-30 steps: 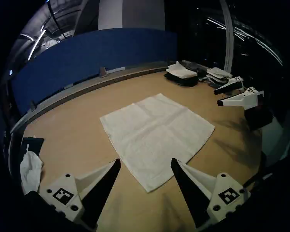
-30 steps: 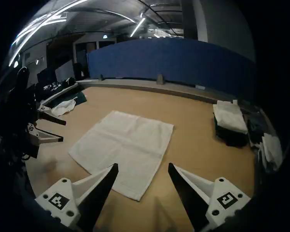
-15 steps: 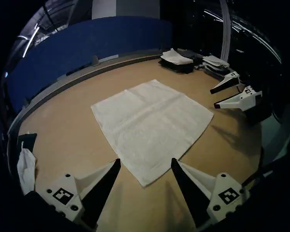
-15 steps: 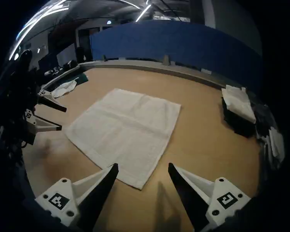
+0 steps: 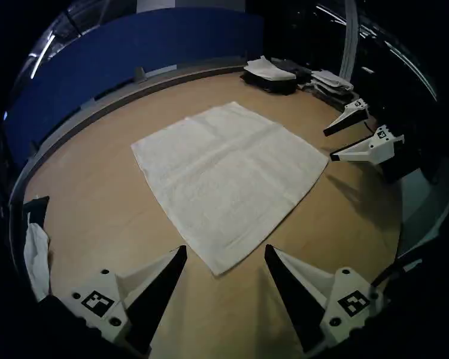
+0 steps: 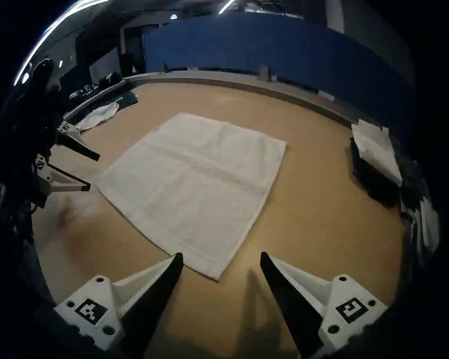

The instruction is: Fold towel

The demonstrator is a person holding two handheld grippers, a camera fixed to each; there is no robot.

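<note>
A white towel [image 5: 224, 173] lies spread flat on the wooden table [image 5: 105, 197]; the right gripper view shows the same towel [image 6: 194, 179]. My left gripper [image 5: 225, 257] is open, and one near corner of the towel lies just ahead of its fingertips. My right gripper [image 6: 220, 263] is open too, above another near corner. Across the towel, the left gripper view catches the right gripper [image 5: 359, 140] at the right. In the right gripper view the left gripper [image 6: 66, 161] sits at the left edge. Nothing is between either pair of fingers.
Stacks of folded towels [image 5: 269, 75] sit at the table's far right corner; the right gripper view has these stacks [image 6: 377, 158] at its right. A crumpled white cloth [image 5: 36, 257] on a dark mat lies at the left edge. A blue partition [image 5: 134, 54] runs along the far side.
Both grippers have tilted down and come closer to the table, so the towel sits higher in both views and its near corners lie closer to the fingertips. The towel itself has not moved.
</note>
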